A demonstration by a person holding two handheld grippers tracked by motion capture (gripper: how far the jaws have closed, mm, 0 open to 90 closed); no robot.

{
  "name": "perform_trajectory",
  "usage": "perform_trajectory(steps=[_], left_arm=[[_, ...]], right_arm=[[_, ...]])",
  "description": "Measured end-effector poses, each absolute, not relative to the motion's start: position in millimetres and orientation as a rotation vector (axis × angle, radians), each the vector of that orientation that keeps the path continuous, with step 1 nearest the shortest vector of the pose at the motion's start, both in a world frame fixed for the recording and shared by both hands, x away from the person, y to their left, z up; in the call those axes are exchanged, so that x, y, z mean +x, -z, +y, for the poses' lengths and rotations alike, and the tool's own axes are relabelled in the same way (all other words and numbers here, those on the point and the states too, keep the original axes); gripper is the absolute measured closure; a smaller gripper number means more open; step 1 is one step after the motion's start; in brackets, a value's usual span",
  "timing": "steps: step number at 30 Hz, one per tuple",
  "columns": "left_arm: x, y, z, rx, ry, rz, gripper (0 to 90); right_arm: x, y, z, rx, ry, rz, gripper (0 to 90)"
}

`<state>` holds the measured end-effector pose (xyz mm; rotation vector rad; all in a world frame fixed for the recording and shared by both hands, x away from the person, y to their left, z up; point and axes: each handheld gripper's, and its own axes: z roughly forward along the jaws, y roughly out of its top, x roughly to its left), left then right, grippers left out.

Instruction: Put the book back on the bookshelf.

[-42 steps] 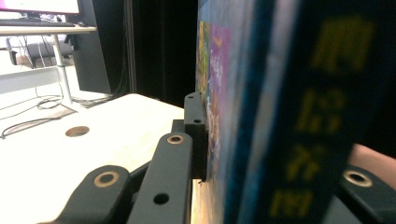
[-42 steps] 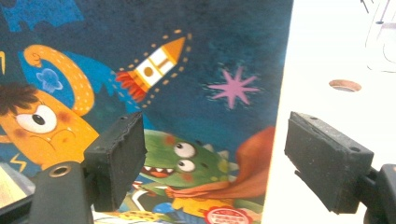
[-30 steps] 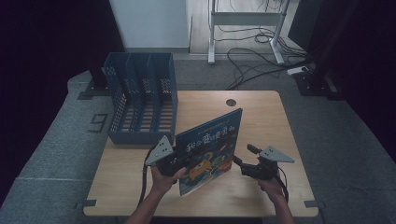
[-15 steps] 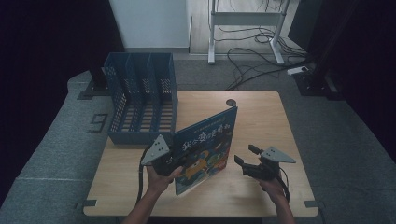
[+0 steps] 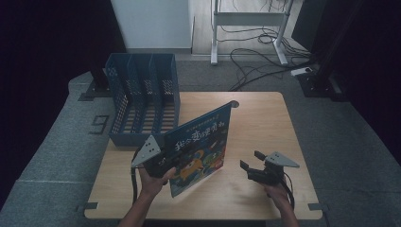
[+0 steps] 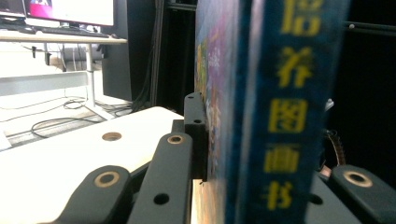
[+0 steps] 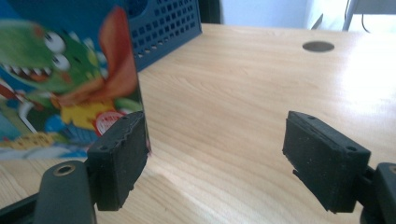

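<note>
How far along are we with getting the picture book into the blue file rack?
Done: the left gripper is shut on the picture book and has it standing on edge on the table. In hand: carrying it. The right gripper is open beside it. Left: slotting it into the blue file rack.

Two hand-held grippers, one clamped, one spread.
The left gripper (image 5: 163, 165) has its jaws closed tight, forearm angled in from below; the right gripper (image 5: 251, 166) rests low, jaws wide apart.

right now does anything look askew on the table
Only the picture book: it stands tilted on one corner, pinched by the left gripper, not lying flat. The blue file rack sits square.
</note>
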<state>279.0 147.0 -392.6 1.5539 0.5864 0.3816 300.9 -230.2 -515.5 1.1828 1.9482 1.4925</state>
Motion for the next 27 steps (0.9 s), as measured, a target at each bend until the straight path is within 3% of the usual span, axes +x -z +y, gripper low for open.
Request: perform_trajectory(steps=[27], left_arm=[[276,361,174,1.53,-0.454,0.616,82.0]], right_arm=[[312,552,-234,1.446,-1.182,2.003,23.9]])
